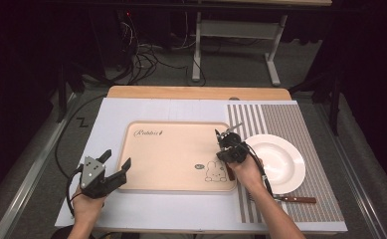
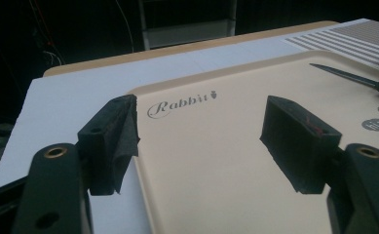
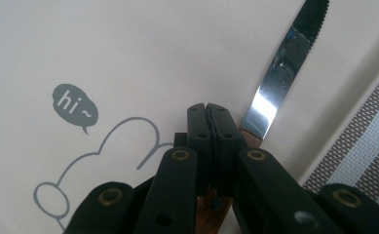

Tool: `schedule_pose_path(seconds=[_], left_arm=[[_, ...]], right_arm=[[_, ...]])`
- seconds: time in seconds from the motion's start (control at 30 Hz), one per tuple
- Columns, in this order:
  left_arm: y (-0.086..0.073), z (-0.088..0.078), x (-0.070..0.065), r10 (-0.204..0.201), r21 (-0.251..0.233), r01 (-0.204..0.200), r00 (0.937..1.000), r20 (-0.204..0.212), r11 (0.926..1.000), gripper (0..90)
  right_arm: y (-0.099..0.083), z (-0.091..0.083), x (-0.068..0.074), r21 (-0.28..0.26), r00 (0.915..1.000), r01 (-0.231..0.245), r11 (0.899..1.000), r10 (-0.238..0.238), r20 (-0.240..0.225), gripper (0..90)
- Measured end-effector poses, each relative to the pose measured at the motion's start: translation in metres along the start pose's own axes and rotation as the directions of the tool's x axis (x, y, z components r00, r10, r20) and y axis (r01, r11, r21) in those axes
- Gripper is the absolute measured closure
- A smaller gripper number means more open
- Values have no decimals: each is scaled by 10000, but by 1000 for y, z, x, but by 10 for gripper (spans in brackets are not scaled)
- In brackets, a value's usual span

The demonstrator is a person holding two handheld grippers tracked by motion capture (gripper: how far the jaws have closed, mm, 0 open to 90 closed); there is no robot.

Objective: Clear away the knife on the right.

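Lab setup: floor cables (image 1: 141,62), metal stand (image 1: 236,30), dark backdrop.

We see the tray (image 1: 176,154) at the table's middle, on a board (image 1: 111,209). A placemat (image 1: 300,124) lies right of it, bearing a plate (image 1: 280,162) and, nearer, a fork (image 1: 295,199). A knife (image 3: 274,87) lies on the tray's right part, below the right gripper (image 3: 210,114); the left gripper (image 1: 117,162) sits at the tray's near left edge.

The room is dark beyond the lit surface (image 1: 196,93), a wooden top mostly covered by a white board (image 1: 181,211). Grey carpet (image 1: 325,55) covers the floor. Behind stands a white metal frame (image 1: 238,30) on two legs. Tangled cables (image 1: 141,57) lie on the floor at the back left, by dark equipment.
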State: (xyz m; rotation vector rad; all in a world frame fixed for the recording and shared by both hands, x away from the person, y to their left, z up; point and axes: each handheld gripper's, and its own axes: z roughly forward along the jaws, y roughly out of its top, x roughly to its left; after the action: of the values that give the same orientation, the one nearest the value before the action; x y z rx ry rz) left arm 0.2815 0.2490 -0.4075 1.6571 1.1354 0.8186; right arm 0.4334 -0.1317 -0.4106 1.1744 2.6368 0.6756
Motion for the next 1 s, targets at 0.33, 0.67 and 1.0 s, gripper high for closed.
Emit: schedule_pose_path(seconds=[0.33,0.67,1.0], left_arm=[[0,0,0,-16,25,16,10000,-19,10000,300],[0,1,0,-10,44,11,9999,-130,10000,299],[0,0,1,-19,-29,18,9995,-328,10000,293]], right_arm=[[-1,0,-3,-61,9997,-146,9999,145,-189,885],[-5,-6,0,-437,9995,-125,9990,113,-297,794],[-11,-20,4,-1052,9993,-87,9944,48,-364,538]])
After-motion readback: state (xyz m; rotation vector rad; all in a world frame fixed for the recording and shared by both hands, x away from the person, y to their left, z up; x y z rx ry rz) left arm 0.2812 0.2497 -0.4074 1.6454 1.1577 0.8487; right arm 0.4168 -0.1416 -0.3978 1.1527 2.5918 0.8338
